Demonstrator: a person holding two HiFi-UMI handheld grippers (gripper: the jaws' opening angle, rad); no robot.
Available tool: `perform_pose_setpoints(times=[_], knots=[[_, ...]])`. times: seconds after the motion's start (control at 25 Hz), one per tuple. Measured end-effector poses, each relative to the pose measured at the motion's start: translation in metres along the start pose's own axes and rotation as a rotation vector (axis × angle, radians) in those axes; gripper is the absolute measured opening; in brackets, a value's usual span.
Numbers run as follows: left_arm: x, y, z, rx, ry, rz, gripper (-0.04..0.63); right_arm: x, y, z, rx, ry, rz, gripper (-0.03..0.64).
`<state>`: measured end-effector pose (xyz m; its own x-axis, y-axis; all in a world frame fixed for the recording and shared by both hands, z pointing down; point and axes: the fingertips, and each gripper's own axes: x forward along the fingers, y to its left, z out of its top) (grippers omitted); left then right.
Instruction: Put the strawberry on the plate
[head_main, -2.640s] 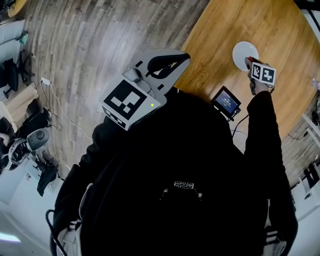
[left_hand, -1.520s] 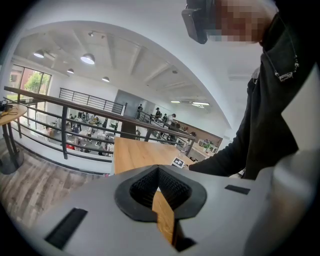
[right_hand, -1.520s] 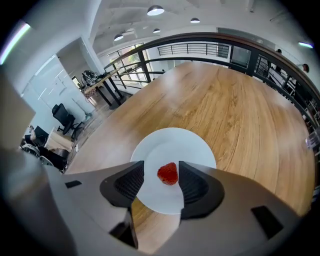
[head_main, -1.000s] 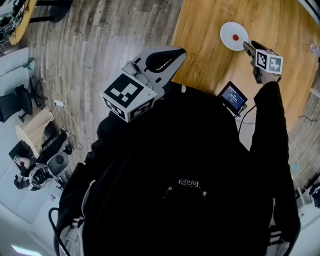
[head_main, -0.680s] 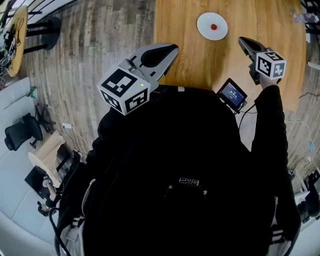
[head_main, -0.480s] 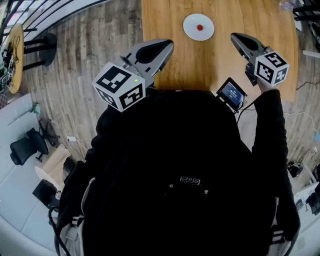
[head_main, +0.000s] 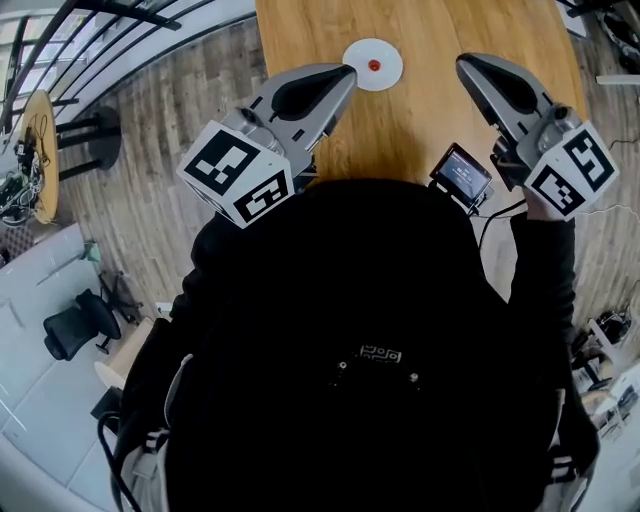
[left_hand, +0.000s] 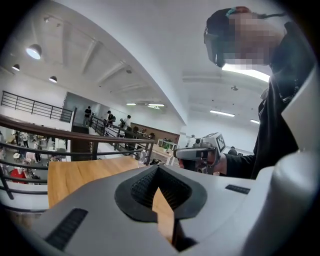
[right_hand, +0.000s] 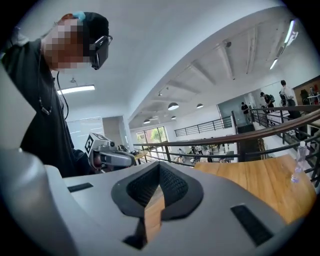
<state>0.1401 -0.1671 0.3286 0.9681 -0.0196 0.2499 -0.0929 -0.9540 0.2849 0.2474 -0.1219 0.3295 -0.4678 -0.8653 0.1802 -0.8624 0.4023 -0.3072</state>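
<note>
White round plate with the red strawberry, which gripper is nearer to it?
Left. In the head view, the left gripper is by the left edge of the white round plate; the right gripper is farther off to its right.
</note>
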Motion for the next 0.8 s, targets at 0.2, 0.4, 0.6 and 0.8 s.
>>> perform_pose_setpoints(times=[0.2,0.4,0.6,0.8], knots=[[0.006,-0.002,0.02,0.013,-0.045,0.014,-0.002,0.002,0.009,0.014,-0.054,0.008,0.019,0.018],[-0.008,-0.005,0.014,0.015,-0.035,0.023,-0.002,0.008,0.026,0.008,-0.059,0.02,0.057,0.018],[-0.01,-0.007,0.011,0.018,-0.026,0.034,-0.002,0.012,0.022,0.004,-0.071,0.038,0.058,0.018],[-0.02,-0.001,0.006,0.016,-0.014,0.053,-0.002,0.016,0.021,0.004,-0.097,0.044,0.042,0.018]])
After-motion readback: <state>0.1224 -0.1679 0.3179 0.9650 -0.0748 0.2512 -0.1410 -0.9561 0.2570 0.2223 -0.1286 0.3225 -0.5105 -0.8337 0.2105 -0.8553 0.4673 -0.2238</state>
